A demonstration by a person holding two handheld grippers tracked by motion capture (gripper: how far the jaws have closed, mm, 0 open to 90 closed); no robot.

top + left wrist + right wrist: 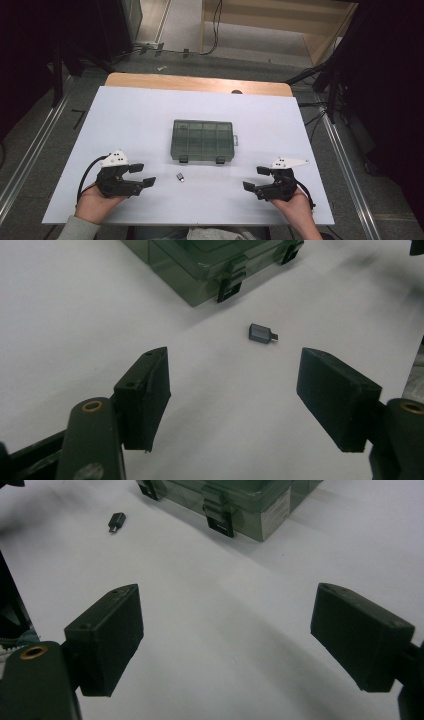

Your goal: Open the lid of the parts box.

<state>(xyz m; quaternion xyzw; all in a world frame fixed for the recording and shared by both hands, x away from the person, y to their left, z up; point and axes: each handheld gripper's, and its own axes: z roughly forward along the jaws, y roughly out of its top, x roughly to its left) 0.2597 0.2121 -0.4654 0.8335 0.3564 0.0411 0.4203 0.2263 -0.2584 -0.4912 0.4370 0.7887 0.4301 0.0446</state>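
On the white table (135, 120), just before the closed translucent green plastic organiser box (202, 139), the small dark adapter plug (180, 176) lies loose; both the left gripper (142, 175) and right gripper (254, 178) gape empty, so the left should approach low, straddling its narrow sides squarely.

White table (130, 120), grey floor (30, 145), dark surroundings.

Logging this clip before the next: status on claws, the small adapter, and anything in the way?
Left claw open, empty. Right claw open, empty. Small adapter lies loose on table, just before closed compartment box. Path to it clear.
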